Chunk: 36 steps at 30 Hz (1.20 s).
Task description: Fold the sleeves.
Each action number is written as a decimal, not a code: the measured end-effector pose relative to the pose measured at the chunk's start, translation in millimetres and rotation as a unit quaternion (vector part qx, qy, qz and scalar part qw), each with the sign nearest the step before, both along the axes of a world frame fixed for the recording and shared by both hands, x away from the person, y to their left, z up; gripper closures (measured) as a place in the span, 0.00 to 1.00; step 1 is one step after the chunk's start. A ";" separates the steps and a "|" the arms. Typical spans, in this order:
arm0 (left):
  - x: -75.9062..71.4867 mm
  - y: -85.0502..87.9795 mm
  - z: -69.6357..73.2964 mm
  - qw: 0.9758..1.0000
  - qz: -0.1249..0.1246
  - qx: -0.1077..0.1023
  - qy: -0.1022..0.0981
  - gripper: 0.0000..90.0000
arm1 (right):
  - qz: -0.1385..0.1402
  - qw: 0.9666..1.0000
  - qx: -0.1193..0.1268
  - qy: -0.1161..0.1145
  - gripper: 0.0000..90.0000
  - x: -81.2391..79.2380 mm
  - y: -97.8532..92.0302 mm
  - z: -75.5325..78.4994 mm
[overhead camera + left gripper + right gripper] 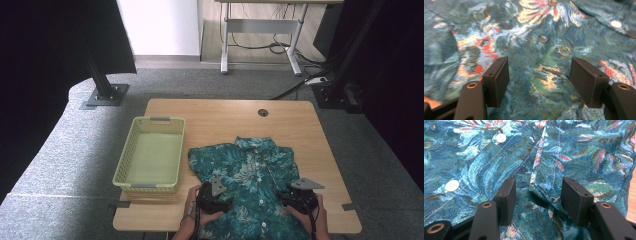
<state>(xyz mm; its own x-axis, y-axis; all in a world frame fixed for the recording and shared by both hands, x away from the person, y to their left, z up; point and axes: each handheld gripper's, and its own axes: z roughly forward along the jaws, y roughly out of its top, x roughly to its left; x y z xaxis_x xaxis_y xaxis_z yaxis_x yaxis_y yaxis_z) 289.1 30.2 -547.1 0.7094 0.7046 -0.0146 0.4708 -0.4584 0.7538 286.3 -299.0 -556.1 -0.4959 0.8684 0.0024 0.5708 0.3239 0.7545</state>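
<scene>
At the far left of the high view, a dark curtain [55,45] hangs over a grey floor [65,145]. A black post foot [105,95] stands on that floor.

Next comes the wooden desk [225,120], in the middle of the frame. On its left part sits a pale green basket [131,145] with holes in its walls. Nothing lies in it.

Just right of the basket, in the lower middle of the frame, lies the shirt [250,175]. It is blue-green with leaves and flowers on it. It lies flat on the desk with its collar toward the top of the frame. Its bottom end hangs past the near edge of the desk.

The left tool [212,195] is at the bottom of the high view, over the left side of the shirt. A hand [192,212] holds it. In the left gripper view its two black jaws stand wide apart, with the shirt [536,50] cloth below them. The pads do not press on the cloth.

The right tool [297,195] is at the lower right of the high view, over the right side of the shirt. In the right gripper view its jaws are apart too. A folded edge of the shirt [579,152] lies between them, but they do not squeeze it. Two white buttons [452,185] show at the left of that view.

At the top right of the high view, another desk [260,30] with white legs stands far back, with cables [300,80] on the floor near it.
</scene>
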 end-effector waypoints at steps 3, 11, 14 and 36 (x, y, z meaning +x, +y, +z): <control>0.0 3.9 5.6 1.000 0.002 -0.014 0.001 0.36 | 0.000 1.000 0.002 -0.003 0.50 -1.5 -3.9 -0.7; 3.2 11.6 11.8 1.000 0.011 -0.026 0.008 0.36 | -0.001 1.000 0.003 -0.005 0.50 -5.0 -13.3 -1.4; 5.4 13.9 11.8 0.999 0.014 -0.030 0.013 0.36 | -0.003 1.000 0.003 -0.005 0.49 -6.5 -15.7 -1.4; 21.3 35.5 14.3 0.996 0.073 -0.059 0.011 0.35 | -0.003 1.000 0.000 0.000 0.45 -6.3 -24.9 -0.8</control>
